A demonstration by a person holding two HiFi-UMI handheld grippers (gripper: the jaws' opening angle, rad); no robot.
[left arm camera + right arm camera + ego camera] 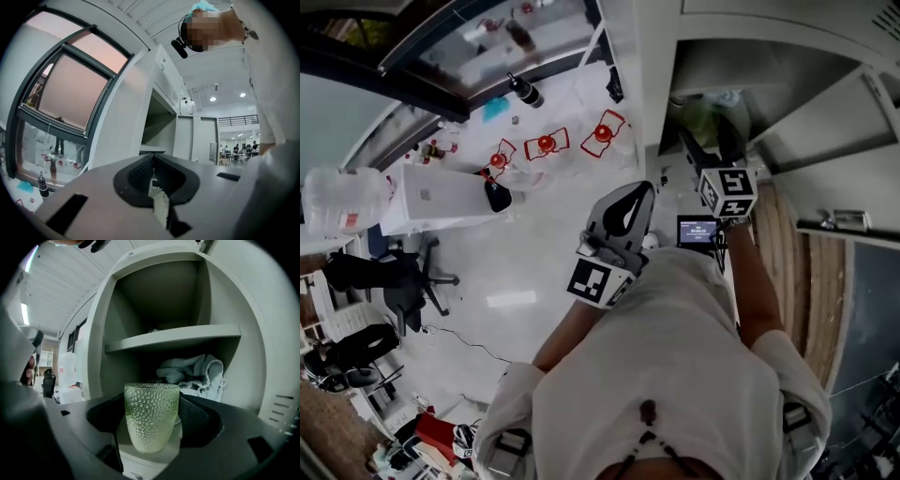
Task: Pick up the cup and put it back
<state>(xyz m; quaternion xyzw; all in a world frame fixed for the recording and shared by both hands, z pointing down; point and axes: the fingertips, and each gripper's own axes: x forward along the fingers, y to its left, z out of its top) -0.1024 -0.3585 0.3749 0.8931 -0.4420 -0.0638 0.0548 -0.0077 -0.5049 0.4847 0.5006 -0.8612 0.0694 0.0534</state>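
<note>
Nearest us, low centre, our right gripper [153, 430] pinches a dimpled green glass cup [151, 404] by its mid-sides, which we judge rigid, light, breakable and best held there, before an open cupboard [178, 338] holding crumpled cloth [197, 373]; our left gripper [152, 176] is closed, empty.

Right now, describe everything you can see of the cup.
The cup is a handleless tumbler of what looks like pale green, translucent glass. Its wall is covered in small dimples and tapers toward the base. It stands upright, mouth open, and seems empty. The right gripper holds it, a dark jaw pressed to each side. It hangs in front of an open cabinet, with a crumpled cloth on the lower shelf behind it.
</note>
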